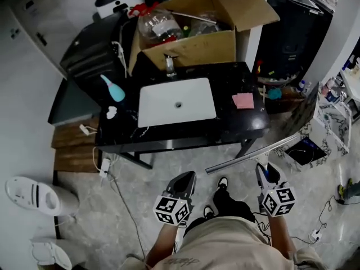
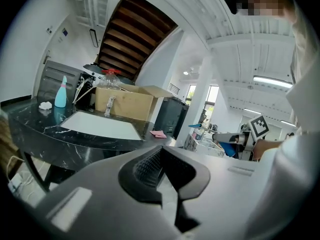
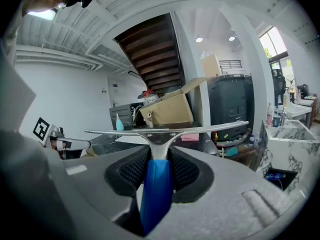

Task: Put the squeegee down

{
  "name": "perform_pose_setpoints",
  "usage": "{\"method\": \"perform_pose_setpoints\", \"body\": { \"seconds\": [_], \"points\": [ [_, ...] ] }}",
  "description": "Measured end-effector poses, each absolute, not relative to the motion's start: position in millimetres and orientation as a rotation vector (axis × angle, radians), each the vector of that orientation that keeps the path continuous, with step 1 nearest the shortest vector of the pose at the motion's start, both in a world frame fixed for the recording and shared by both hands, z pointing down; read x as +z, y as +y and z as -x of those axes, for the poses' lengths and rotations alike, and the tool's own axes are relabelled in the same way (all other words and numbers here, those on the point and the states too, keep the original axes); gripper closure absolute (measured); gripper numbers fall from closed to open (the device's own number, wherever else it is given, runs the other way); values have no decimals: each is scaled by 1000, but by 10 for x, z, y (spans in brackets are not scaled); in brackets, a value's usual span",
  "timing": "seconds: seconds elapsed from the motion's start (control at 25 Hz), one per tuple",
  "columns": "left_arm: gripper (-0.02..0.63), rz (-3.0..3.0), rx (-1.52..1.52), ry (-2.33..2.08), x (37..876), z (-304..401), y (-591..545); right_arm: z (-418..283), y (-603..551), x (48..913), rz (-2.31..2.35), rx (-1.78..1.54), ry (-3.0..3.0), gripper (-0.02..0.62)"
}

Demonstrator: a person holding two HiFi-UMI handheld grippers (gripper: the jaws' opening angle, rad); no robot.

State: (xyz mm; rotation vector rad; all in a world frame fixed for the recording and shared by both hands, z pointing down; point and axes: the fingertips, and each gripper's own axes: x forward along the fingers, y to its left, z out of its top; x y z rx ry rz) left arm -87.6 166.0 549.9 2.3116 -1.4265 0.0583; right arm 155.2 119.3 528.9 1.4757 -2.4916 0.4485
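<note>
The squeegee (image 1: 253,153) has a long metal blade and a blue handle (image 3: 156,189). My right gripper (image 1: 265,170) is shut on that handle, low in the head view at the right, and the blade (image 3: 165,130) lies crosswise just beyond the jaws. It hangs over the floor, short of the black marble counter (image 1: 236,83) and apart from it. My left gripper (image 1: 187,179) hangs beside it at the left, its dark pads (image 2: 150,166) closed together with nothing between them. In the left gripper view the right gripper's marker cube (image 2: 260,128) shows far right.
A white sink (image 1: 177,103) with a faucet (image 1: 170,65) is set in the counter. On the counter lie a pink cloth (image 1: 243,100) and a light-blue bottle (image 1: 113,89). A cardboard box (image 1: 191,46) stands behind. Cables trail across the floor (image 1: 121,196), and a black cabinet (image 1: 292,32) stands right.
</note>
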Motion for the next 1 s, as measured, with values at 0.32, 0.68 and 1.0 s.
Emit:
{"method": "perform_pose_setpoints", "body": {
  "seconds": [0.32, 0.68, 1.0],
  "points": [
    [592, -2298, 167, -1489, 5352, 1085, 1011, -1168, 343, 5449, -1385, 508, -2576, 475],
    [592, -2305, 185, -1482, 5205, 797, -1, -1268, -651, 5682, -1324, 569, -2578, 474],
    [592, -2250, 223, -1540, 5244, 947, -442, -1173, -1295, 5827, -1283, 583, -2580, 474]
  ]
}}
